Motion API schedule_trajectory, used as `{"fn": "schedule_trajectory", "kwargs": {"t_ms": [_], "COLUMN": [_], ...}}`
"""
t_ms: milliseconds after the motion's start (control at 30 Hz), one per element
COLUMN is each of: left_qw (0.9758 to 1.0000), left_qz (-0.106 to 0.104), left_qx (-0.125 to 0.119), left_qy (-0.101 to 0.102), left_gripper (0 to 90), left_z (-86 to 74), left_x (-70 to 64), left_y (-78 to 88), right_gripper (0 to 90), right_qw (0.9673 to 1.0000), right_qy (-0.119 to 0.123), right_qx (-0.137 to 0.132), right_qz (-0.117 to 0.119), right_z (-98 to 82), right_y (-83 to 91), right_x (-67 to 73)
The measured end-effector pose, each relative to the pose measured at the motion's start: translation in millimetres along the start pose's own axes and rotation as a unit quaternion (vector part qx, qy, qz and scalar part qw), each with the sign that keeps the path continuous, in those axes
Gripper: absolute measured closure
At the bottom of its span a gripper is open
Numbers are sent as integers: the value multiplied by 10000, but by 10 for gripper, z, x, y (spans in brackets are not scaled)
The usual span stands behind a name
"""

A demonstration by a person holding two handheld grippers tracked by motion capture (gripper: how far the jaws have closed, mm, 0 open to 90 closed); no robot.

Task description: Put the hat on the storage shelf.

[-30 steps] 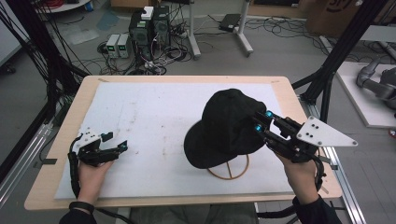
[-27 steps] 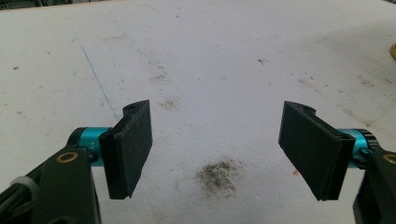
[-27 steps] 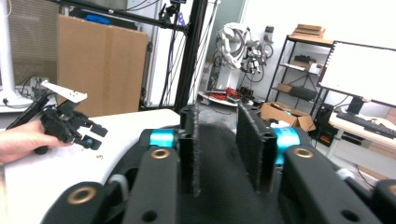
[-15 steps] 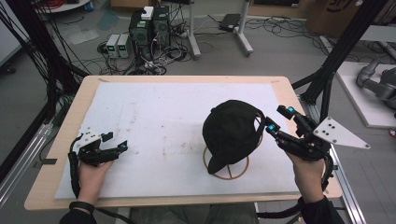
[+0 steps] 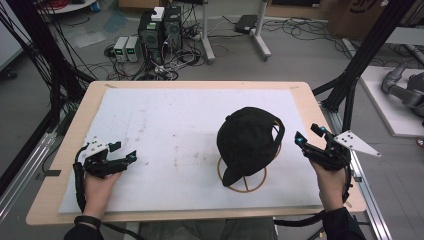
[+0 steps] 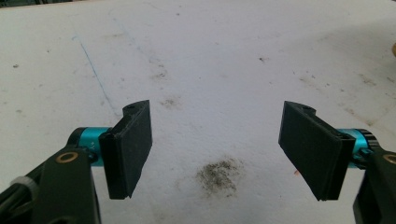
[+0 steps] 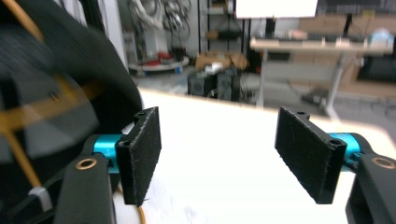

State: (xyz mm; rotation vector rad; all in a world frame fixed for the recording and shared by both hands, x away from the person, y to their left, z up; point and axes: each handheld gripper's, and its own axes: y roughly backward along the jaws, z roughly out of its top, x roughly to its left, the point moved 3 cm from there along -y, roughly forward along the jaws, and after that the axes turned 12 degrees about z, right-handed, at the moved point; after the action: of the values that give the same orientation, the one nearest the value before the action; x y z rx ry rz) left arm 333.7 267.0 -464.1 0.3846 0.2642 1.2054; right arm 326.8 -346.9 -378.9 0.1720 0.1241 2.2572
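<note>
Left gripper (image 5: 127, 157) rests low at the near-left of the white foam-covered wooden table (image 5: 165, 120), jaws spread wide, nothing between them; a dark smudge (image 6: 218, 173) lies on the sheet just ahead. Right gripper (image 5: 309, 141) sits near the table's right edge, jaws spread wide and empty, just beside the black baseball cap (image 5: 248, 141). Cap sits on a gold wire stand (image 5: 243, 179), right of table centre, brim pointing toward the near edge.

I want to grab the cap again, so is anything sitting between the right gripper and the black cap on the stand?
Nothing visible. The right gripper, jaws open, sits just right of the black cap on its wire stand, with only bare white mat between them.
</note>
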Motion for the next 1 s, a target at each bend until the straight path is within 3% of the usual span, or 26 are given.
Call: {"fn": "schedule_trajectory", "kwargs": {"t_ms": [300,467,600,667,1000], "left_qw": [9997,9996,9996,9996,9995], "left_qz": [3,6,12,13,16], "left_qx": [4,10,27,41,61], "left_qy": [-258,-265,-279,-281,-319], "left_gripper": [253,252,251,251,251], "left_z": [0,-1,-1,-1,-1], "left_x": [-53,-53,-54,-58,-63], "left_y": [-5,-6,-7,-13,-15], "right_gripper": [313,312,312,312,305], "right_qw": [9975,9927,9932,9911,9902], "right_qy": [-218,-258,-195,-248,-303], "right_qx": [658,1176,1147,1308,1362], "right_qz": [-121,-79,-63,-29,26], "right_z": [-505,-659,-707,-781,-787], "right_y": [-236,-335,-356,-382,-392], "right_x": [-137,-147,-135,-145,-152]}}
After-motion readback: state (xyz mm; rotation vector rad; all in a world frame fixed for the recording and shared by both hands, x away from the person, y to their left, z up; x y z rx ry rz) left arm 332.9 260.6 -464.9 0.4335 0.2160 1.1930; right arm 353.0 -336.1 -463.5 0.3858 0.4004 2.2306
